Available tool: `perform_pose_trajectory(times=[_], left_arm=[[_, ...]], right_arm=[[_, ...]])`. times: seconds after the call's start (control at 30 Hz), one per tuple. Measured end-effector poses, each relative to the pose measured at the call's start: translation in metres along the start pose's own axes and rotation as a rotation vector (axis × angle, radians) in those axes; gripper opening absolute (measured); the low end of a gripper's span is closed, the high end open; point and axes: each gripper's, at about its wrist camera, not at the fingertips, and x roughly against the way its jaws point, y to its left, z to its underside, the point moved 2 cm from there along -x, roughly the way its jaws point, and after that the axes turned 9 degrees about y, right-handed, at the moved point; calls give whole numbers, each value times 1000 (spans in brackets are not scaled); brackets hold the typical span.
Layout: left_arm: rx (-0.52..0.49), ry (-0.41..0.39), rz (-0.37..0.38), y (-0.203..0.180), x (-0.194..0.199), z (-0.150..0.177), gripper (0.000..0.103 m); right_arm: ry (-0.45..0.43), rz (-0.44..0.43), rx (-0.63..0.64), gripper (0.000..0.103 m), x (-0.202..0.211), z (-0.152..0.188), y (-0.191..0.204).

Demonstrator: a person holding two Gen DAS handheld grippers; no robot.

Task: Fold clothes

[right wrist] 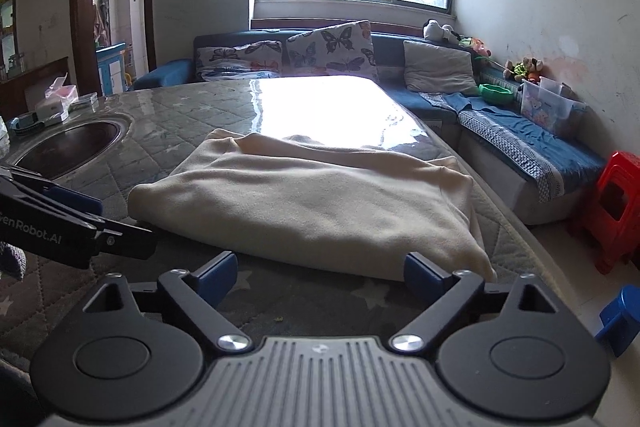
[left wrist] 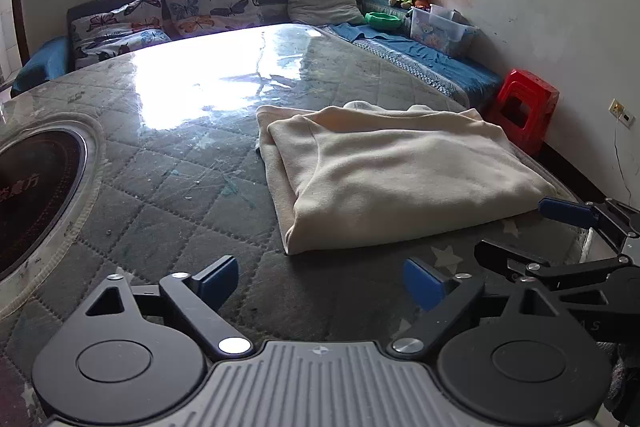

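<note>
A cream garment lies folded into a thick rectangle on the quilted, glass-topped table; it also shows in the right wrist view. My left gripper is open and empty, just short of the garment's near edge, to its left. My right gripper is open and empty, right at the garment's near edge. The right gripper shows at the right of the left wrist view, and the left gripper at the left of the right wrist view.
A round dark cooktop is set into the table at the left. Small boxes sit at the table's far left. A blue sofa with cushions runs behind and along the right wall. A red stool stands at right.
</note>
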Motion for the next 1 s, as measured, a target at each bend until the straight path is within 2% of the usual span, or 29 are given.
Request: perform_pose_trajectory(times=[0.13, 0.37, 1.0], left_arm=[[7, -5, -7, 2, 3, 2, 102], [29, 24, -23, 6, 3, 8, 103], [30, 16, -40, 4, 11, 20, 103]], right_arm=[[3, 19, -11, 103, 2, 1, 3], [9, 33, -18, 103, 4, 3, 5], [30, 38, -48, 103, 7, 14, 8]])
